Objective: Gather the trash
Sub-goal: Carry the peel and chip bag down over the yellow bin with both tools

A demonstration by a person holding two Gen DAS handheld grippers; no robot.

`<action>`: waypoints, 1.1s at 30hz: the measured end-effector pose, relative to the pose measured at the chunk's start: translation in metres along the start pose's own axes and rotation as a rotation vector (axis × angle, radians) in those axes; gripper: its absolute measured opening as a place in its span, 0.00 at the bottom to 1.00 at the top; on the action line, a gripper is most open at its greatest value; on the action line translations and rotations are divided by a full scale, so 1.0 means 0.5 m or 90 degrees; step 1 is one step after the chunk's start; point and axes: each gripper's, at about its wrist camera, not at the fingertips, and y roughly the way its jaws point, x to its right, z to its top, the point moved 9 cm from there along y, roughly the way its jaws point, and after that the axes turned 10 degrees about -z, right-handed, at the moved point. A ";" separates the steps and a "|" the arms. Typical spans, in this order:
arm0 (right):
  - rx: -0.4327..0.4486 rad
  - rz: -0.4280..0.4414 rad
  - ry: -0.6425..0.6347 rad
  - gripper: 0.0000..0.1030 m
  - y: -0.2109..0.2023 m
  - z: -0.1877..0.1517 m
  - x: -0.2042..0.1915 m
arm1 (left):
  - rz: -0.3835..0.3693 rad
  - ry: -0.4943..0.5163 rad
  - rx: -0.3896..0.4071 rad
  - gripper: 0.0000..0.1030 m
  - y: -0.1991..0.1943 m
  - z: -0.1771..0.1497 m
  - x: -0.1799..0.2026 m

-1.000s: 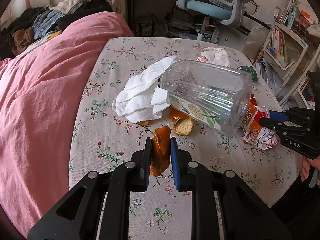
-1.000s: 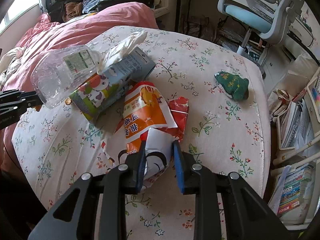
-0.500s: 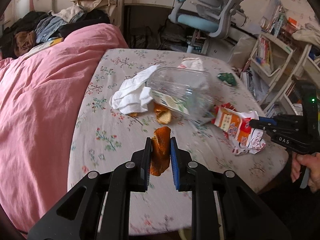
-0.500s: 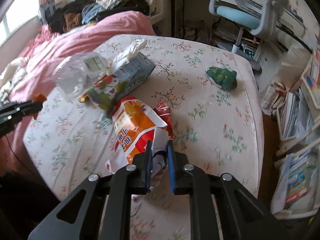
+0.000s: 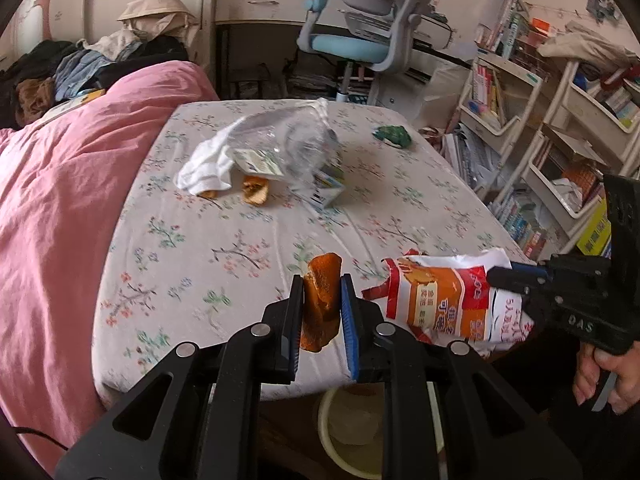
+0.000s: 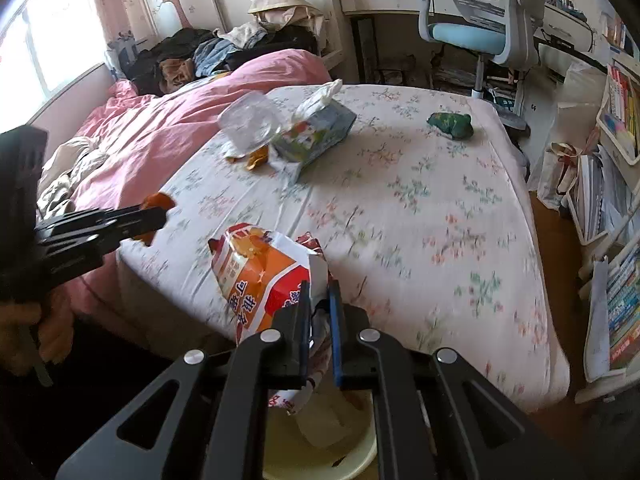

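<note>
My left gripper (image 5: 320, 285) is shut on a strip of orange peel (image 5: 321, 304), held in the air over the table's near edge. My right gripper (image 6: 319, 292) is shut on the crumpled end of an orange-and-white snack bag (image 6: 260, 276), which hangs off the table edge. The left wrist view shows the snack bag (image 5: 444, 300) gripped from the right by that right gripper (image 5: 516, 276). A pale yellow bin (image 5: 340, 452) stands on the floor below both grippers; the bin (image 6: 320, 452) lies directly under the bag.
On the flowered tablecloth (image 5: 240, 252) lie a clear plastic bottle (image 5: 280, 144), white tissue (image 5: 204, 164), peel pieces (image 5: 256, 192), a tissue pack (image 6: 316, 132) and a green wrapper (image 6: 450, 124). A pink quilt (image 5: 60, 200) lies left, bookshelves (image 5: 560, 152) right.
Both grippers pulled back from the table middle to its near edge, carrying the peel and the snack bag. The right jaws closed on the bag. The bin came into view below.
</note>
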 end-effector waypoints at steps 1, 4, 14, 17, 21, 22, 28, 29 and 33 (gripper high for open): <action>-0.001 0.002 -0.002 0.09 -0.004 -0.007 -0.002 | -0.002 0.001 0.000 0.17 -0.001 -0.003 0.004; -0.003 0.005 -0.011 0.09 -0.017 -0.033 -0.013 | -0.014 -0.005 -0.001 0.17 -0.005 -0.017 0.015; -0.028 -0.005 -0.062 0.09 -0.030 -0.105 -0.045 | -0.040 -0.021 -0.008 0.17 -0.013 -0.048 0.033; -0.036 -0.006 -0.070 0.09 -0.029 -0.119 -0.046 | -0.047 -0.018 -0.016 0.17 -0.010 -0.063 0.045; -0.043 -0.006 -0.072 0.09 -0.035 -0.139 -0.050 | -0.053 -0.008 -0.030 0.17 -0.005 -0.086 0.061; -0.044 -0.006 -0.073 0.09 -0.038 -0.144 -0.051 | -0.055 -0.008 -0.033 0.17 -0.005 -0.091 0.064; -0.056 -0.011 -0.091 0.09 -0.040 -0.172 -0.065 | -0.076 -0.002 -0.053 0.17 0.001 -0.121 0.091; -0.057 -0.012 -0.093 0.09 -0.039 -0.173 -0.067 | -0.079 0.004 -0.059 0.17 0.004 -0.129 0.099; -0.067 -0.015 -0.096 0.09 -0.030 -0.182 -0.068 | -0.086 0.015 -0.075 0.17 0.008 -0.151 0.116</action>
